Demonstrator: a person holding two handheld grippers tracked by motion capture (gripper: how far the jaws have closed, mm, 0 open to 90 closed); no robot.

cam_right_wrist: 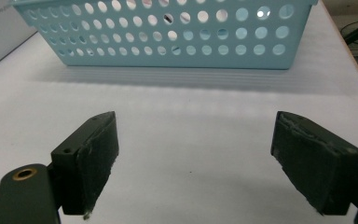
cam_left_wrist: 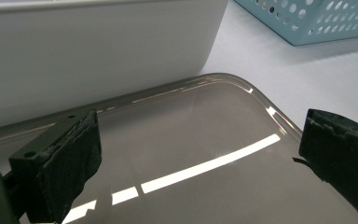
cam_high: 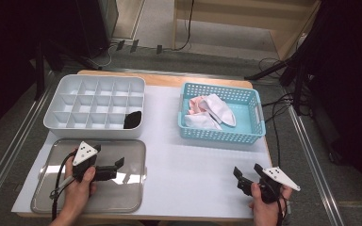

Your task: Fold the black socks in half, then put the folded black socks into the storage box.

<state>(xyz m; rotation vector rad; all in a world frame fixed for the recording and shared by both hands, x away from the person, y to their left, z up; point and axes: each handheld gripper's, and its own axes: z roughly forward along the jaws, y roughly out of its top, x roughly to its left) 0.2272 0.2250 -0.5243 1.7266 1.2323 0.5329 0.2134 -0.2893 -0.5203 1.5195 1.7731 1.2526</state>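
Over the lid (cam_high: 122, 197) the left gripper (cam_high: 114, 168) hangs agape and empty, right gripper (cam_high: 248, 175) likewise facing the basket (cam_high: 221, 136), probably staged for socks (cam_high: 212, 112).

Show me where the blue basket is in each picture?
High view: the blue basket sits right of centre on the table, with pale cloths in it.
Left gripper view: the basket's corner is at the top right.
Right gripper view: its holed wall runs across the top, beyond the open jaws.
Shared landmark: the white sheet under the basket.
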